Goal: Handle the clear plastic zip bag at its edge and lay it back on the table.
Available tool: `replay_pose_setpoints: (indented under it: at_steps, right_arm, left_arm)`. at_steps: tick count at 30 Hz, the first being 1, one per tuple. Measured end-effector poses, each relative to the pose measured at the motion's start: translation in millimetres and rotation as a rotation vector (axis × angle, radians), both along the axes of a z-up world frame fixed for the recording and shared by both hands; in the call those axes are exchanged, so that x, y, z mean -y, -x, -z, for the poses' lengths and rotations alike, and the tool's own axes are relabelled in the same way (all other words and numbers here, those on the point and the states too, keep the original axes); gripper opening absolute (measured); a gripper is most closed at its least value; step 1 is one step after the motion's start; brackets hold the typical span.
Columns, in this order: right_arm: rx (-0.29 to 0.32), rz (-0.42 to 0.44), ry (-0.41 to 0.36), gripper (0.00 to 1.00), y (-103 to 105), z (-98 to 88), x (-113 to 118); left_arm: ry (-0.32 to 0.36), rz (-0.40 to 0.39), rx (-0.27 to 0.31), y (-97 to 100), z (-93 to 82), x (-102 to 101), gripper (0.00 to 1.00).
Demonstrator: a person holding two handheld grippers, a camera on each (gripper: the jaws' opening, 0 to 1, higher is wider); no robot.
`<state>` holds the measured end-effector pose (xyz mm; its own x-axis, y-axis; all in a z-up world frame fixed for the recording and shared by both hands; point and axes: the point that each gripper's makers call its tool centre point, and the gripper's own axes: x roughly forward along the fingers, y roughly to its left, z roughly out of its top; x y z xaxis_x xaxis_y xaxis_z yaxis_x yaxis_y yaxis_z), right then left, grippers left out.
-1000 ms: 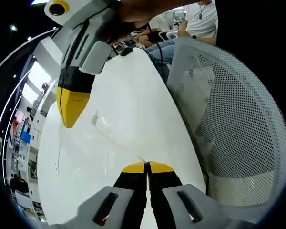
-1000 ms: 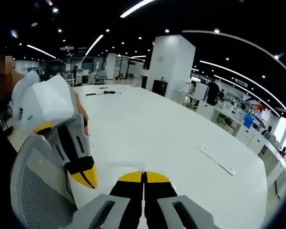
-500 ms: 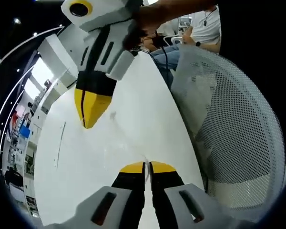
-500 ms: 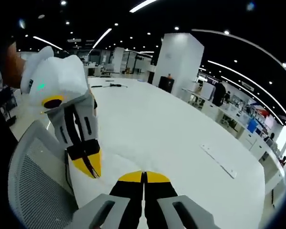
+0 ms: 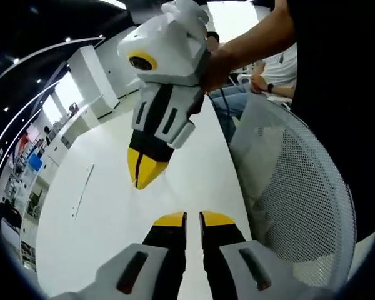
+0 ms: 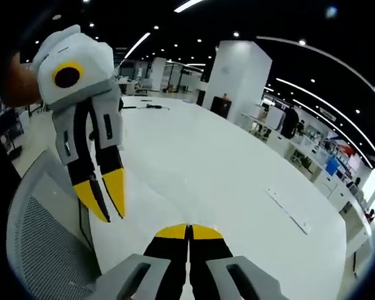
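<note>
Releasing looks like the step in hand: above the white table (image 6: pixel 237 181), the left gripper (image 5: pixel 192 219) shows a narrow gap, while the right gripper (image 6: pixel 187 230) is pressed together, perhaps pinching the clear zip bag (image 6: pixel 175 203), lying faint beside the mesh chair (image 5: pixel 300 206). Next: let go gently.

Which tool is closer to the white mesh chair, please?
Left. The left tool hangs beside the edge of the chair; the right tool is further over the table.

open white table (image 6: pixel 237 181) ahead, mesh chair (image 5: pixel 306 206) crowding its near edge
</note>
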<state>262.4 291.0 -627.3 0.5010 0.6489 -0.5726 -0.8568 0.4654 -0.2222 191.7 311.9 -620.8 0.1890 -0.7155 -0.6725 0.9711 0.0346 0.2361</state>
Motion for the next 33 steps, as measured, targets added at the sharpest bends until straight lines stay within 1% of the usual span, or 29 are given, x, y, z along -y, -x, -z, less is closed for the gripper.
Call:
replay_pose_setpoints:
  at_steps: [5,9,12,15,19,21,25,27,31,33]
  right_arm:
    - [0.001,0.000,0.002,0.00,-0.1,3.2,-0.9]
    - [0.005,0.001,0.005,0.00,0.2,4.6,-0.8]
    - [0.009,-0.002,0.014,0.00,-0.5,7.7,0.0]
    - [0.013,-0.002,0.016,0.00,-1.2,8.7,-0.1]
    - [0.012,-0.006,0.016,0.00,-1.7,10.7,-1.4]
    - [0.012,-0.009,0.016,0.00,-1.5,11.4,-2.6]
    - [0.014,-0.016,0.017,0.00,-1.2,13.0,-4.4]
    - [0.022,-0.021,0.025,0.00,-1.0,13.9,-4.7]
    - [0.032,-0.021,0.021,0.00,-0.3,14.1,-4.5]
    - [0.036,-0.024,0.022,0.00,-0.3,15.6,-4.2]
  left_arm:
    - [0.036,-0.036,-0.007,-0.8,-7.8,-4.5,0.08]
    - [0.083,-0.083,-0.023,0.0,-16.8,-9.5,0.10]
    - [0.113,-0.119,-0.024,-1.9,-23.2,-13.2,0.13]
    - [0.136,-0.142,-0.023,-3.5,-28.1,-16.8,0.14]
    - [0.163,-0.172,-0.021,-4.5,-33.2,-22.5,0.19]
    - [0.183,-0.194,-0.026,-5.9,-35.9,-25.6,0.19]
    - [0.215,-0.238,-0.036,-8.2,-39.6,-31.8,0.21]
    - [0.237,-0.268,-0.050,-8.9,-40.7,-35.6,0.21]
    - [0.268,-0.343,-0.080,-11.0,-39.7,-42.9,0.25]
    - [0.268,-0.361,-0.078,-10.7,-38.0,-46.8,0.27]
